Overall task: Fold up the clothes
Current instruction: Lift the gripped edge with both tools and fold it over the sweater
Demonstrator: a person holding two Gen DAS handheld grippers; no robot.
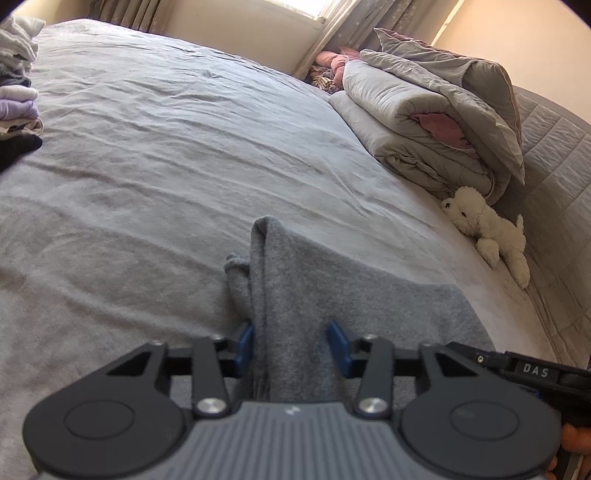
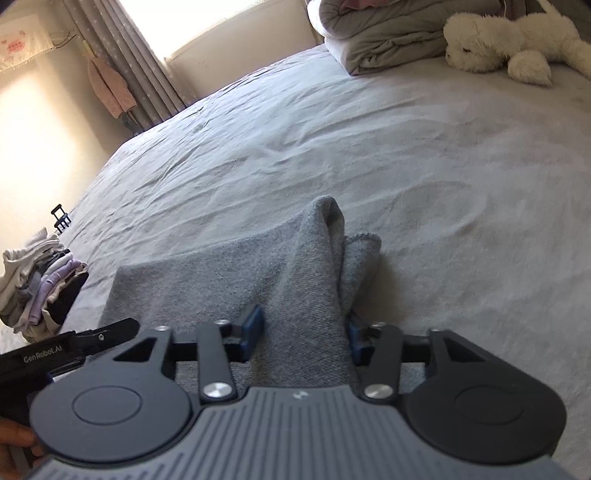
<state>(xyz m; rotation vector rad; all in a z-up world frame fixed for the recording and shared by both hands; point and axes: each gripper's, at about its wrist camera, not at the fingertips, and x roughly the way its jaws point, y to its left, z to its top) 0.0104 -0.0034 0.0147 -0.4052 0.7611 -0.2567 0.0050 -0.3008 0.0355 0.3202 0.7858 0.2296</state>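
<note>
On wrinkled bedsheet (image 1: 147,166), both tools straddle bunched grey knit garment (image 1: 288,295).

Right claw (image 2: 304,334) astride bunched grey garment (image 2: 236,284)

Daylit from window (image 2: 192,22), blown out to white in both views. Warm patch on wall (image 2: 40,122) at left. Bedsheet (image 1: 166,155) evenly lit, creases marked by soft low-contrast shadows. Strong fisheye bending toward edges, dark vignette in corners. Gripper bodies in near foreground slightly soft; plush toy (image 2: 517,44) overexposed, detail lost.
</note>
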